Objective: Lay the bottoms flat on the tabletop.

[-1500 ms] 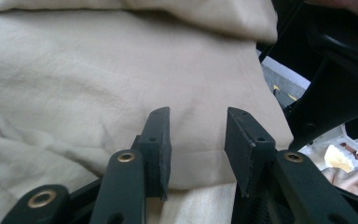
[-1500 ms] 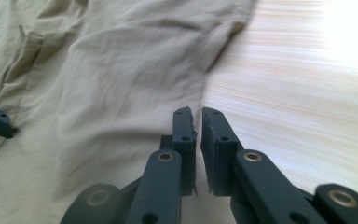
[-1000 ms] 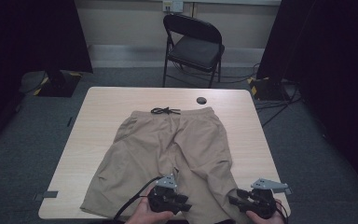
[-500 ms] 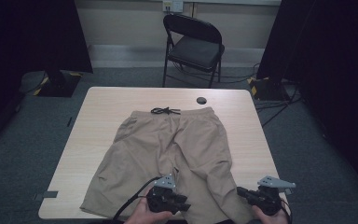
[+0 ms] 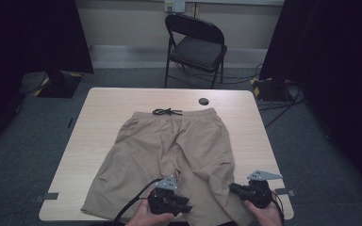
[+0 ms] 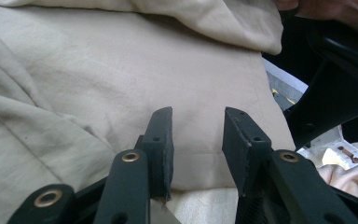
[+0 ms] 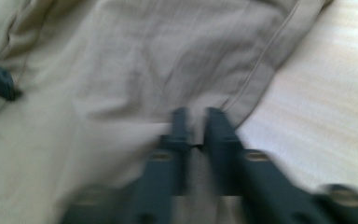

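**Q:** What lies on the bench [image 5: 99, 117], and where?

**A:** Tan shorts [image 5: 169, 155], spread flat across the middle of the bench, black drawstring [image 5: 166, 112] at the far waistband, both legs running toward the near edge. A small dark disc [image 5: 203, 101] sits on the wood just beyond the waistband's right end.

**Q:** And the left tongs?

**A:** The left tongs [image 6: 196, 140] rest over the shorts near the crotch, at the near hem. Their jaws stand partly apart, nothing between the pads, cloth beneath them.

**Q:** The right tongs?

**A:** The right tongs [image 7: 196, 128], at the outer hem of the shorts' right leg, have just closed. The jaws stand narrow, with a fold of hem between them; the picture is blurred. A folding chair [image 5: 195, 47] stands beyond the bench.
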Tool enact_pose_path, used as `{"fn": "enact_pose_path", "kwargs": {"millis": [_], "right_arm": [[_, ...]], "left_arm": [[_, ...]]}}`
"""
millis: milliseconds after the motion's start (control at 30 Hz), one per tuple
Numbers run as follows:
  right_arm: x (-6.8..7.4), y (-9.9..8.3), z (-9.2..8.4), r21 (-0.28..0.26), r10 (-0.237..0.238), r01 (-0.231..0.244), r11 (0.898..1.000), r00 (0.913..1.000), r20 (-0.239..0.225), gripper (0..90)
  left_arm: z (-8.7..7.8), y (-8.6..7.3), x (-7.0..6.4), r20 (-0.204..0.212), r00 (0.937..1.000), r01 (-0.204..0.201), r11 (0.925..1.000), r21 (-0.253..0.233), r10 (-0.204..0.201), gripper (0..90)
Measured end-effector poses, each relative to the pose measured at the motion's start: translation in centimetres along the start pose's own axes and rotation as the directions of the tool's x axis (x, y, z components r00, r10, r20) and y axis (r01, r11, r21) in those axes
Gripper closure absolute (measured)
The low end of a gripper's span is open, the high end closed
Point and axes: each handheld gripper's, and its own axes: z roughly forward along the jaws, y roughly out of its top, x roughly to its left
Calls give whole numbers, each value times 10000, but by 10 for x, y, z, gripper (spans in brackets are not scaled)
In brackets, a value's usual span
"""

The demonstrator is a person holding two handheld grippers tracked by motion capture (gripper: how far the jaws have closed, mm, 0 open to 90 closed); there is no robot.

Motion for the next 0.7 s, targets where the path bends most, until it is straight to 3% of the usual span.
{"fn": "enact_pose_path", "kwargs": {"millis": [100,200,300,367,567,700], "right_arm": [[-2,2,-8,-455,177,-171,9988,9998,118,891],[-10,4,-21,-1145,662,-707,9909,9969,-422,891],[-11,10,-28,-1362,627,-639,9886,9979,-132,892],[-19,12,-35,-1666,856,-835,9825,9963,52,893],[-45,11,-50,-2001,1404,-1260,9716,9883,593,895],[-59,-1,-45,-1468,1681,-1517,9775,9800,1066,894]], "left_arm": [[-2,-1,1,-33,10000,-17,10000,1,17,630],[-4,-2,0,-82,10000,37,10000,-13,-38,630],[-7,-3,1,-149,9999,-13,10000,68,14,631],[-8,-4,2,-129,9999,42,10000,51,-41,640],[-11,-5,4,-191,9998,-15,10000,80,17,653],[-12,-6,2,-206,9997,-113,9999,119,115,652]]}}
